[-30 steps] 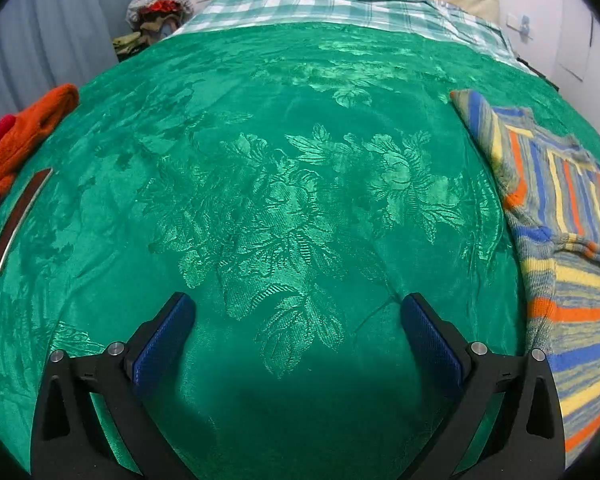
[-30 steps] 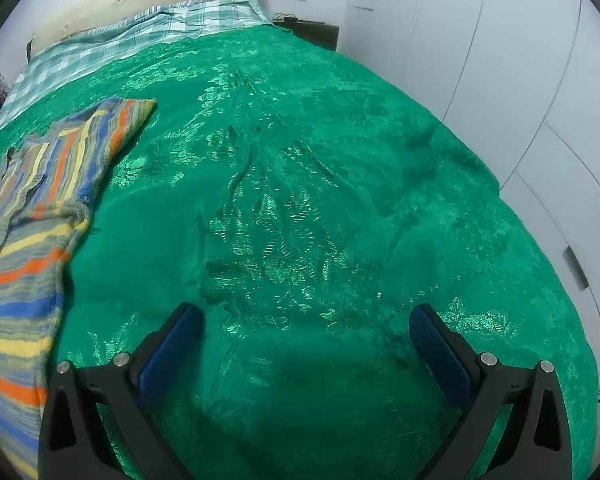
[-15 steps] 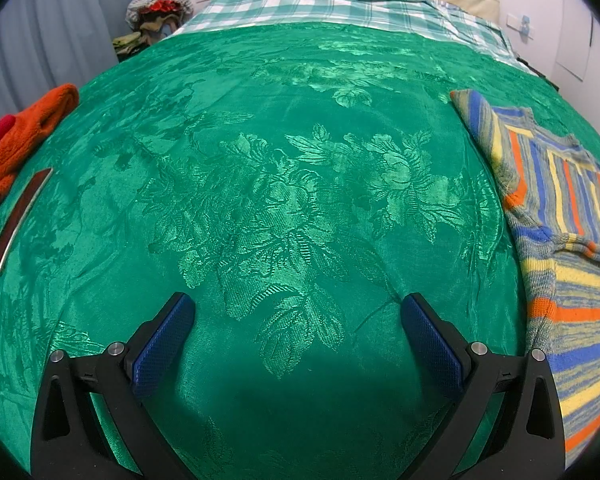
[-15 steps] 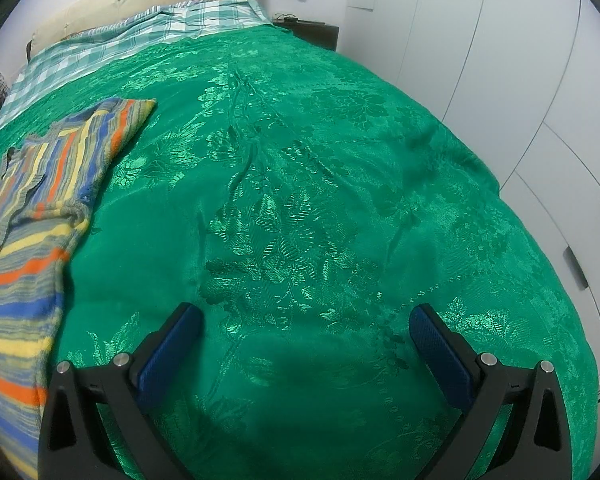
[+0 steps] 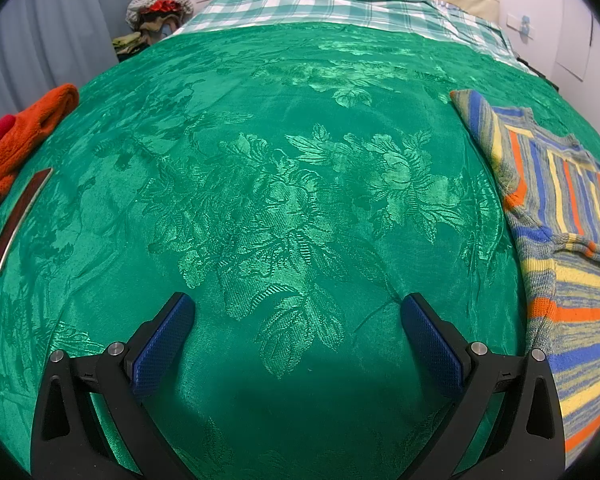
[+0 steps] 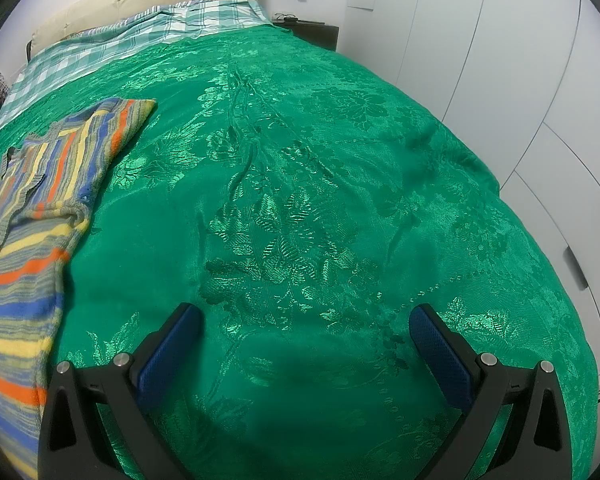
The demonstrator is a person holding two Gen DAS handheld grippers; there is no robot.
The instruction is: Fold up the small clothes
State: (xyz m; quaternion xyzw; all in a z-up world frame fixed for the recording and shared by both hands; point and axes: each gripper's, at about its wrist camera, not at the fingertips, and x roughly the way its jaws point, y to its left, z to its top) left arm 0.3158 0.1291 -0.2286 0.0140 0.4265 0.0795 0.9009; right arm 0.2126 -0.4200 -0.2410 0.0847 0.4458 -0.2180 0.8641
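- Two grippers are held above a bed covered by a shiny green bedspread with a woven flower pattern [image 5: 300,200]; nothing is gripped by either.
- The left gripper [image 5: 298,312] is seen with its blue-padded fingers [image 5: 162,346] spread wide apart over bare green cloth.
- The right gripper [image 6: 304,320] is likewise seen with its blue pads [image 6: 440,356] wide apart, bare bedspread [image 6: 320,200] lying between and ahead of them.
- A knitted sweater striped in blue, yellow, orange and grey [image 5: 560,240] is spread flat between the two grippers, reaching from the near edge of the bed toward the middle; it is found at the right of the left view and at the left of the right view [image 6: 28,220].
- An orange fleece garment [image 5: 20,140] is laid at the left edge of the bed, with a thin dark-red strip with a pale rim [image 5: 20,220] just beside it.
- A green-and-white checked sheet [image 5: 320,8] is exposed at the head end.
- White cupboard doors [image 6: 520,80] are seen close along the right edge.
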